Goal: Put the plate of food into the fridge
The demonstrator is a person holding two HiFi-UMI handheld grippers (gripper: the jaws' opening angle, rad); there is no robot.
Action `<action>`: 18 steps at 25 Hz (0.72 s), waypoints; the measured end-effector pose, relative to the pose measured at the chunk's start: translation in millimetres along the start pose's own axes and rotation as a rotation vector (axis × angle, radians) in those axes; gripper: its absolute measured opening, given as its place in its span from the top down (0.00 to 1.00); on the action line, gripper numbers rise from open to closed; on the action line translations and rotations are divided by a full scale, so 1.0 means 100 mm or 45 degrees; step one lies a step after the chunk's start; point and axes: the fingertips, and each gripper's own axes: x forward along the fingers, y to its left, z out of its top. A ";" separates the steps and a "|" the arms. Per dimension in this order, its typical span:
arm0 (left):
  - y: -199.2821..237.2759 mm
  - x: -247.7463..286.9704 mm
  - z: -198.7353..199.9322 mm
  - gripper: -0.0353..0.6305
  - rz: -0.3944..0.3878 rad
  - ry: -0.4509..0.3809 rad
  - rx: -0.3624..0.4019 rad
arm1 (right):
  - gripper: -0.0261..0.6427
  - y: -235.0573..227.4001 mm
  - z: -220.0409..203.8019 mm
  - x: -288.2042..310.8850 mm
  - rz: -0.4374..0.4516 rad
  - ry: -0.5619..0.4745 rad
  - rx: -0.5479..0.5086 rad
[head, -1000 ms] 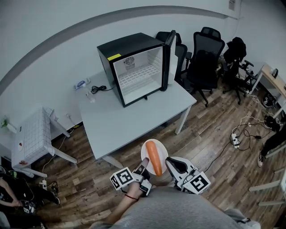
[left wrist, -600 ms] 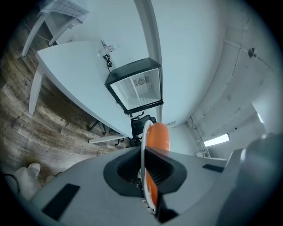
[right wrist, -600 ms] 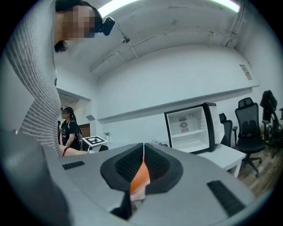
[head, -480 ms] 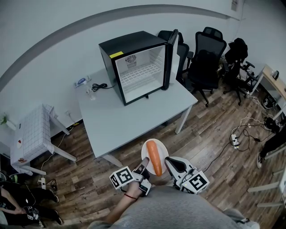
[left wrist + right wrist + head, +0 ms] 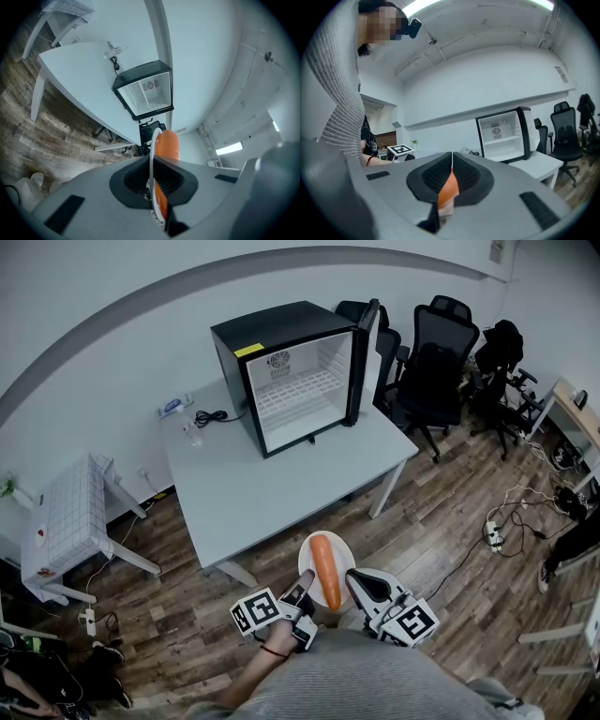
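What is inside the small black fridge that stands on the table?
The fridge holds one white wire shelf and a round grille on its back wall; no food shows. The shelf covers part of the space beneath it.

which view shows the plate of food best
The head view: it looks down on the round white plate with the long orange food lying on it, the left claw and right claw gripping its rim. Both gripper views catch the plate only edge-on between their jaws, with a sliver of orange.
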 end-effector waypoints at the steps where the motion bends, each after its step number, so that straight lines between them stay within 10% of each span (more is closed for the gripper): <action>1: 0.01 -0.01 0.02 0.91 0.000 -0.003 -0.003 | 0.94 0.02 0.00 0.02 0.006 0.004 -0.004; 18: 0.11 0.27 0.26 0.91 0.025 -0.028 -0.048 | 0.94 -0.24 -0.01 0.29 0.052 0.039 -0.003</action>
